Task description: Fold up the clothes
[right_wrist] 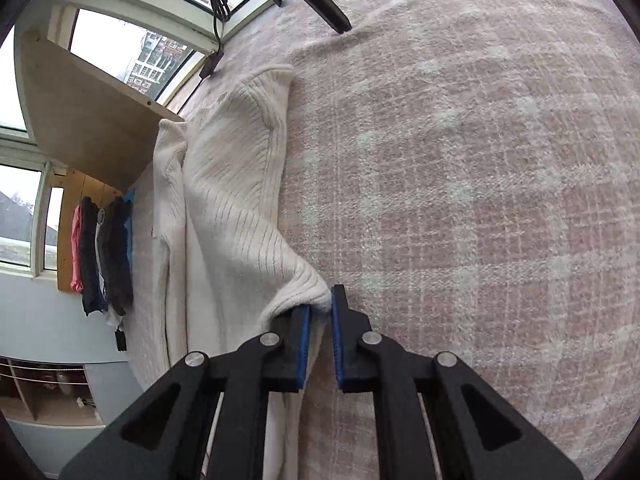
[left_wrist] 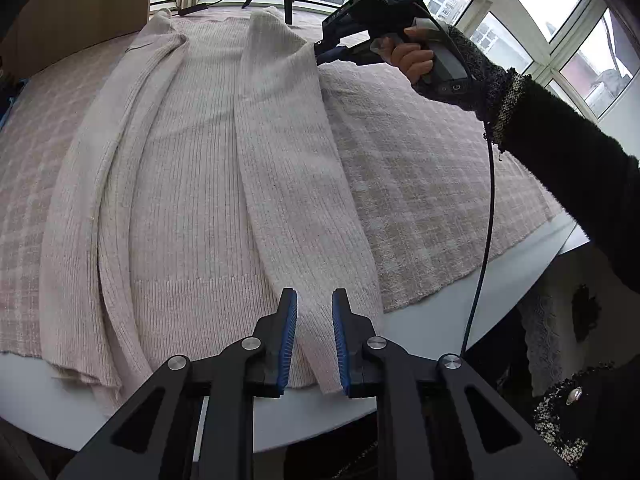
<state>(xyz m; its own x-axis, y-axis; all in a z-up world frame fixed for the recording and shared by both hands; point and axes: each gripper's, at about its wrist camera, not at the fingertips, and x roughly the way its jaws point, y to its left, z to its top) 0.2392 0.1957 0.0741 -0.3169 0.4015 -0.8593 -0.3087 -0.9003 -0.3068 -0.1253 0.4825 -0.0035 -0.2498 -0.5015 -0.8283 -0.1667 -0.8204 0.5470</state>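
A cream ribbed sweater (left_wrist: 208, 184) lies flat on a pink checked cloth (left_wrist: 420, 184) that covers the white counter (left_wrist: 320, 412), its side panels folded inward. The left claw (left_wrist: 315, 340) hangs over the near hem with its blue pads a narrow gap apart; whether they press the knit I cannot tell. The right claw (right_wrist: 320, 344), nearly closed, pinches a raised fold of the sweater's far edge.
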